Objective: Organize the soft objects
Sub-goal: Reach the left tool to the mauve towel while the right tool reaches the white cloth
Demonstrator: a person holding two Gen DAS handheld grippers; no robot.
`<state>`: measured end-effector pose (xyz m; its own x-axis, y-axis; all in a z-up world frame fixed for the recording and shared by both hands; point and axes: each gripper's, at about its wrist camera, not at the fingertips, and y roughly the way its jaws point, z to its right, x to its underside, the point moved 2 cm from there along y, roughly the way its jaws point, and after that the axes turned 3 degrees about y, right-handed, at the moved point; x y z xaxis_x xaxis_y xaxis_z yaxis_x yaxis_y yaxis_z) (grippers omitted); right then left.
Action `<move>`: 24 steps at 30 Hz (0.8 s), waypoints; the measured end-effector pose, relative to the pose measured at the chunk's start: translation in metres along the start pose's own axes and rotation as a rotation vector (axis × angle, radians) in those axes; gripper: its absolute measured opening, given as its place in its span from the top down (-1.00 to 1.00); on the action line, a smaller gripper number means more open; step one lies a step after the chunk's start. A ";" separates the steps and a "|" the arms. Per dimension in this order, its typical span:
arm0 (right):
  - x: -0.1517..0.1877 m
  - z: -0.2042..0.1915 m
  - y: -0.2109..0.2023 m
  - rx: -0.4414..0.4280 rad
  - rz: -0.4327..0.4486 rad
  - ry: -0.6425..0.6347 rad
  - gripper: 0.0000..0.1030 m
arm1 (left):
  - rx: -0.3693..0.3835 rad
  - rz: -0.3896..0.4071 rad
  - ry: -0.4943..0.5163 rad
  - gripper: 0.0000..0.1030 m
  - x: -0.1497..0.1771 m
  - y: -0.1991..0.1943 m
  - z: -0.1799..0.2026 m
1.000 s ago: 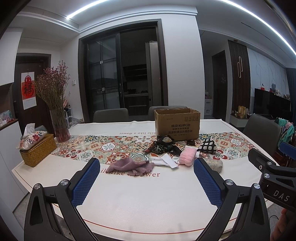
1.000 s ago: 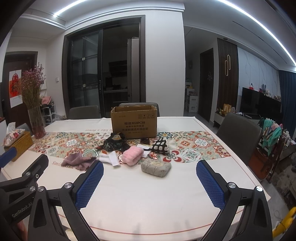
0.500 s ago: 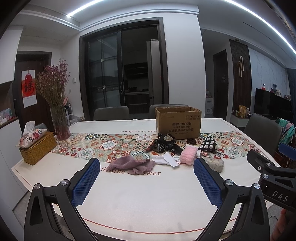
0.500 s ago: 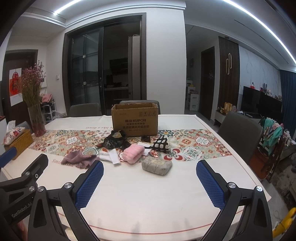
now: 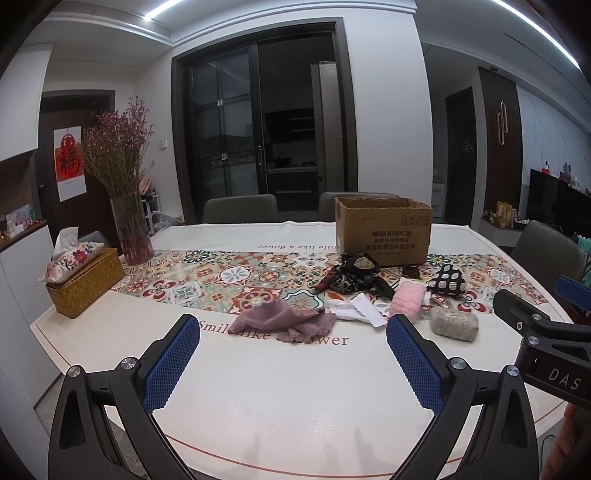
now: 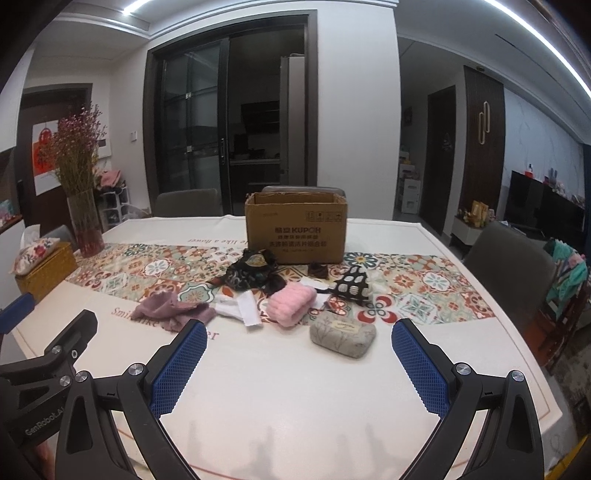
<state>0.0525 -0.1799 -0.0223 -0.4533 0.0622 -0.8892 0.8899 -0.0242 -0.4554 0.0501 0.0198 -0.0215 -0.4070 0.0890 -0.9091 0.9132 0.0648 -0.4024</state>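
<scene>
Cloths [image 5: 286,319] mid-table [image 5: 258,406]; claws [image 5: 293,354] spread.

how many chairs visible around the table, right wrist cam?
3. One chair behind the far edge, left of the cardboard box; one chair back just showing behind the box; one chair at the right side. Others may be hidden.

White walls frame dark glass sliding doors [image 5: 264,136] at twelve o'clock, grey chairs [image 5: 240,208] before them, ceiling light strips [image 5: 166,7] overhead.
</scene>
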 end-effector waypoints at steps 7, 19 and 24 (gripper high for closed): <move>-0.011 -0.020 0.041 -0.038 -0.018 -0.031 -0.97 | -0.040 -0.030 -0.004 -1.00 -0.001 0.033 -0.016; -0.020 -0.059 0.121 -0.130 -0.102 -0.081 -0.97 | -0.082 -0.120 -0.005 -1.00 -0.004 0.104 -0.039; -0.022 -0.066 0.151 -0.160 -0.169 -0.092 -0.94 | -0.078 -0.189 -0.028 -1.00 -0.003 0.131 -0.042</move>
<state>0.2000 -0.1189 -0.0680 -0.5923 -0.0391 -0.8048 0.7945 0.1380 -0.5914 0.1697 0.0698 -0.0670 -0.5688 0.0406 -0.8214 0.8158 0.1543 -0.5573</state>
